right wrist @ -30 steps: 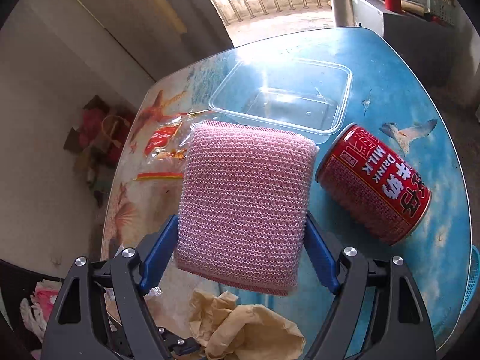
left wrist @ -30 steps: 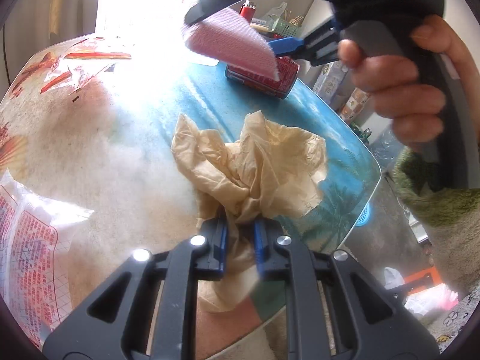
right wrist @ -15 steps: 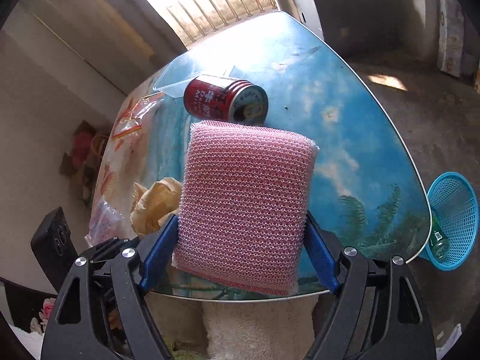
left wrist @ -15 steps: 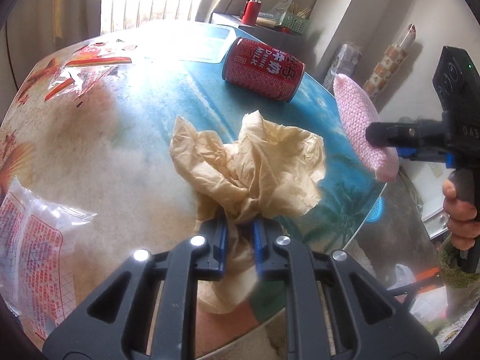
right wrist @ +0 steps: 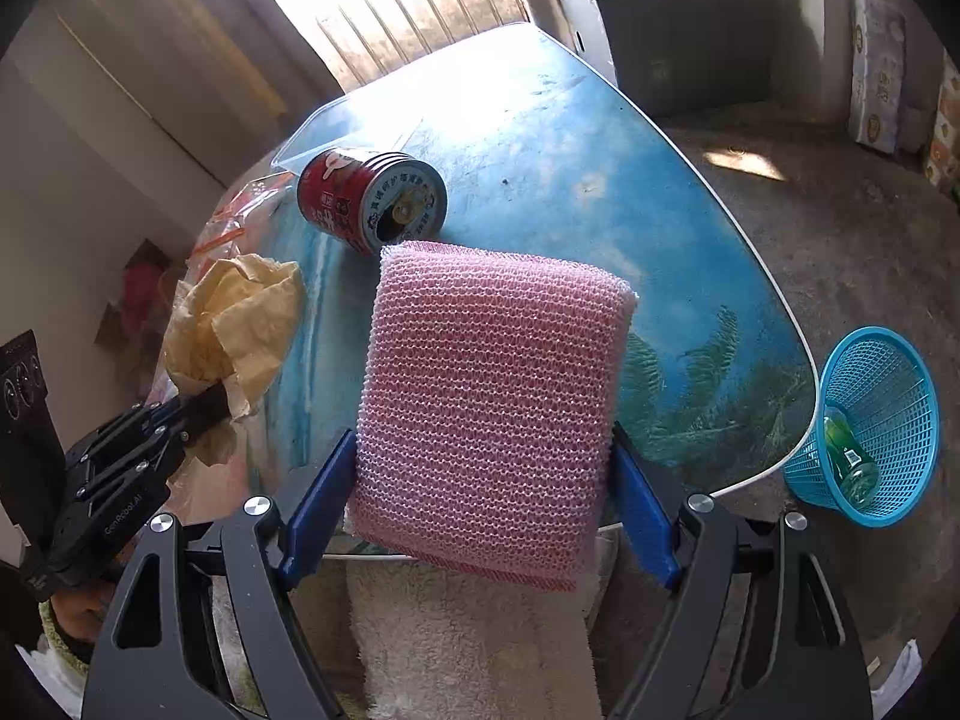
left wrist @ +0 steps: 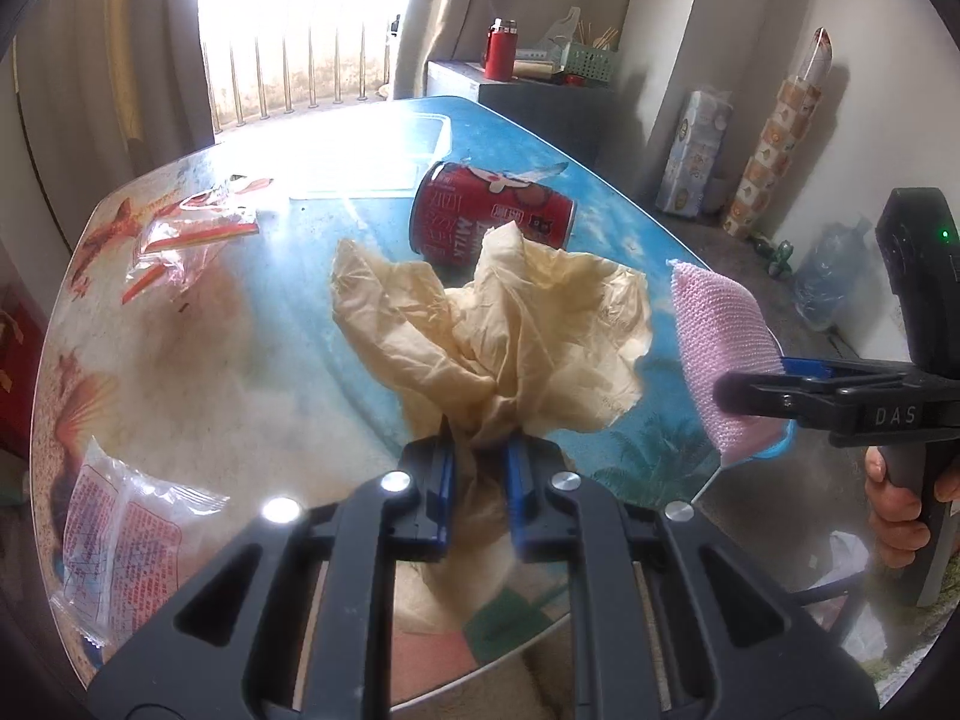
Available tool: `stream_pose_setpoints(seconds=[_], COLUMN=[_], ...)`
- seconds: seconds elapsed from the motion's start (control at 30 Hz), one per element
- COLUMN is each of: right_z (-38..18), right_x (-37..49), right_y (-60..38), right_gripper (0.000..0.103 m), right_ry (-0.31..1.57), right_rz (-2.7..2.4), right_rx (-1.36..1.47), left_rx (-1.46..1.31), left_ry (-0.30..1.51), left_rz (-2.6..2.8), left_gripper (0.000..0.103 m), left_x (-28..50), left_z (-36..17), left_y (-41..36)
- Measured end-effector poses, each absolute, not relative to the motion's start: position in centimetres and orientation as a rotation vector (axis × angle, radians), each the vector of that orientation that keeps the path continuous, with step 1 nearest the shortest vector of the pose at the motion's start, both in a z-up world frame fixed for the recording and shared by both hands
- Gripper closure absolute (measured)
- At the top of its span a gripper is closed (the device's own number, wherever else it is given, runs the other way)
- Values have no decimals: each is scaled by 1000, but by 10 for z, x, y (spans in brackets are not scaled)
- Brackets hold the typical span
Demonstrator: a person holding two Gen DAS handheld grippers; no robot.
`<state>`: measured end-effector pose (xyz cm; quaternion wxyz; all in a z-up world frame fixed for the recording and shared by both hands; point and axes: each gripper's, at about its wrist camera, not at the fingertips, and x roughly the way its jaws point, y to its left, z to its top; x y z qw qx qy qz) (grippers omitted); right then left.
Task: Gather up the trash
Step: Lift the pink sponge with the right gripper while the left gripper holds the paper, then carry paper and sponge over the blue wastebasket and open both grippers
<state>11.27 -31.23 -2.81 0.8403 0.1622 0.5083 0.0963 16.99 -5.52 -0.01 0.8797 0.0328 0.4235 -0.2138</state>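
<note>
The round glass-topped table printed with a blue beach scene (right wrist: 600, 138) fills both views, and most of the litter is still on it. At its far side lies a clear rectangular plastic tray (left wrist: 372, 156). Just nearer, a red drink can (left wrist: 492, 219) lies on its side. On the left are a clear wrapper with red stripes (left wrist: 192, 234) and, at the near-left edge, a clear bag with red print (left wrist: 120, 546).

Off the table's right edge, on the floor, stands a blue plastic mesh basket (right wrist: 876, 420) with a green bottle (right wrist: 849, 456) already inside, so one piece at least looks collected.

The right gripper (right wrist: 480, 516) holds its jaws wide, pressed on either side of a pink knitted scrubbing sponge (right wrist: 492, 396), over the table's near edge and short of the basket. The left gripper (left wrist: 477, 480) is nearly closed, pinching a crumpled tan paper sheet (left wrist: 498, 330) above the middle of the table.

By my reading the job is in its early half: two items are in hand but not yet dropped, and the can, tray and both wrappers remain.
</note>
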Motion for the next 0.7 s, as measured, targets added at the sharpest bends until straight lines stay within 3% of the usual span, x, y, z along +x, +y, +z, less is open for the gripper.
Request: stream_pose_setpoints(seconds=[0.7], right_z=[-7], right_x=[54], right_y=[-402], right_gripper=[25], right_ry=[922], right_rz=[132], right_rx=[490], left_rx=[242], left_ry=[769], left_rz=[-524], left_gripper=[91], left_x=[143], left_z=[43], left_y=[-150])
